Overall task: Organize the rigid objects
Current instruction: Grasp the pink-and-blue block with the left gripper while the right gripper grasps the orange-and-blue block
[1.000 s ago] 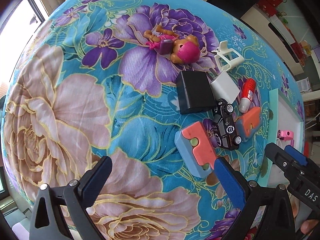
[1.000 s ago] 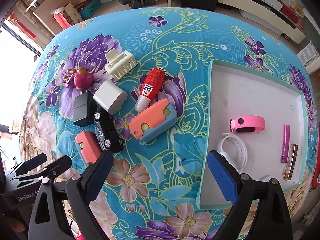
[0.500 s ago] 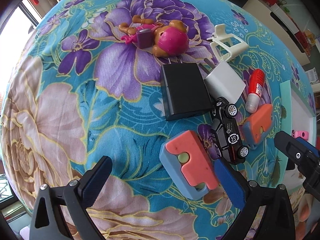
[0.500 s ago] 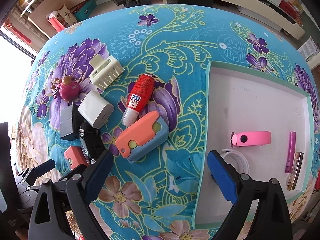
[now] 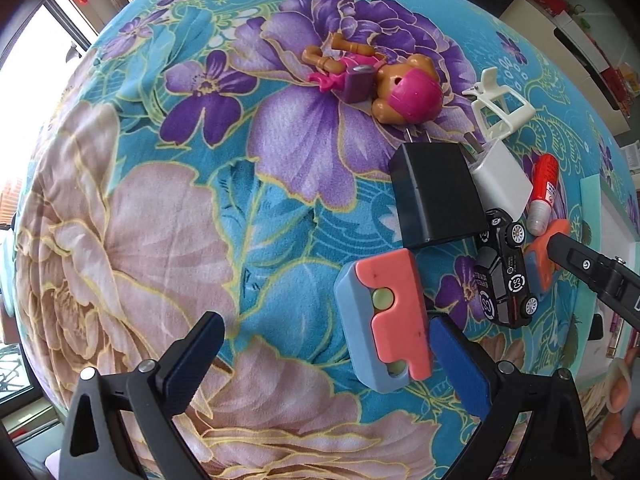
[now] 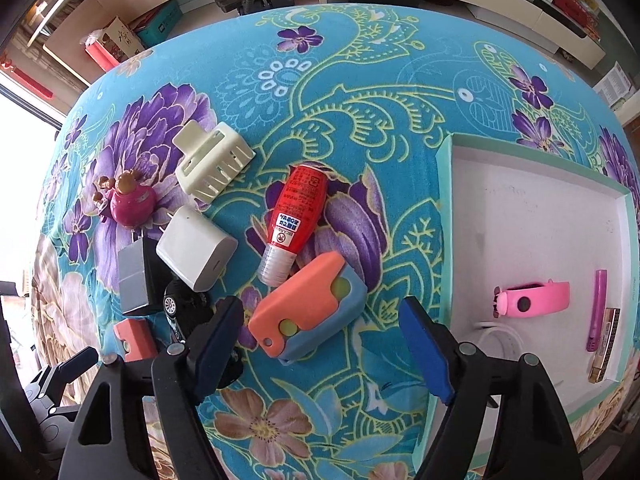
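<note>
Two orange-and-blue blocks lie among scattered small items on a desk covered in a turquoise floral cloth [image 6: 352, 92]. In the right wrist view, one orange-and-blue block [image 6: 308, 304] sits between the blue fingers [image 6: 424, 356] of the right gripper [image 6: 320, 344], whose jaws are closing but do not yet press on it. At 12 o'clock from this block lies a red bottle [image 6: 296, 216], its clear cap nearly touching the block. At 10 o'clock are a white charger [image 6: 196, 254], a cream hair clip [image 6: 212, 164] and a pink-helmeted toy figure [image 6: 128, 200]. A black toy car [image 6: 180, 306] shows partly behind the left finger. At 3 o'clock stands a shallow white tray with a mint rim [image 6: 444, 216], holding a pink band [image 6: 532, 300], a purple stick [image 6: 596, 308], a gold bar [image 6: 604, 344] and a white ring [image 6: 500, 332], which is partly hidden.

In the left wrist view, the second orange-and-blue block [image 5: 384, 316] lies just inside the right-hand finger [image 5: 460, 364] of the left gripper [image 5: 328, 360], whose jaws stand wide apart with nothing gripped. A black charger [image 5: 436, 196] touches this block's top edge at 12 o'clock, with the toy car [image 5: 504, 268] at 2 o'clock. A person's fingertips [image 5: 620, 384] appear at the lower right edge.
</note>
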`<state>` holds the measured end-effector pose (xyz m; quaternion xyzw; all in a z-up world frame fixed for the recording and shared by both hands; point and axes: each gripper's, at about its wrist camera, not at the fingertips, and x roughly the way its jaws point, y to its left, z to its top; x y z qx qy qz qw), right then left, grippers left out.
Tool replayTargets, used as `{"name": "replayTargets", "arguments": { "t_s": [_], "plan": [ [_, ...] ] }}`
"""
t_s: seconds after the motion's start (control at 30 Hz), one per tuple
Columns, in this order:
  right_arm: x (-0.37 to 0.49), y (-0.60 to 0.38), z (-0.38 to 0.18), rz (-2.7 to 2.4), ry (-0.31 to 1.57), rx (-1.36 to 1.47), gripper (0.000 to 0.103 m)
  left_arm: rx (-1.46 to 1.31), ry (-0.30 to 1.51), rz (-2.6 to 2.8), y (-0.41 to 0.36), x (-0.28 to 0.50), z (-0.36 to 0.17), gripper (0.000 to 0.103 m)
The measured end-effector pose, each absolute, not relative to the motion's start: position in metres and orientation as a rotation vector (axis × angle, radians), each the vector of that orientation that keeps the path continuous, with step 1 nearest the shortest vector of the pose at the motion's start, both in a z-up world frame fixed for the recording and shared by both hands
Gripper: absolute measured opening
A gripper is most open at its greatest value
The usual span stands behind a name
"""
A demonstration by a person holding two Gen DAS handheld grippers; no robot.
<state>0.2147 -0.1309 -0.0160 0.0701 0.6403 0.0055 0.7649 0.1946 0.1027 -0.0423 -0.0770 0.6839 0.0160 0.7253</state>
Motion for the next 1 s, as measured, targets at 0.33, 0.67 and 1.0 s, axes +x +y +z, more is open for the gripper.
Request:
{"name": "replayTargets", "arguments": {
  "t_s": [0.33, 0.67, 1.0],
  "plan": [
    [0.225, -0.124, -0.030, 0.007, 1.410, 0.165, 0.068, -0.162, 1.508, 0.027, 0.100, 0.194, -0.044, 0.103],
    [0.203, -0.128, -0.030, 0.073, 1.447, 0.039, 0.066, -0.198, 1.511, 0.003, 0.100, 0.184, -0.050, 0.092],
    [0.203, -0.132, -0.036, 0.050, 1.455, 0.038, 0.066, -0.114, 1.532, 0.011, 0.075, 0.181, -0.058, 0.078]
  ]
}}
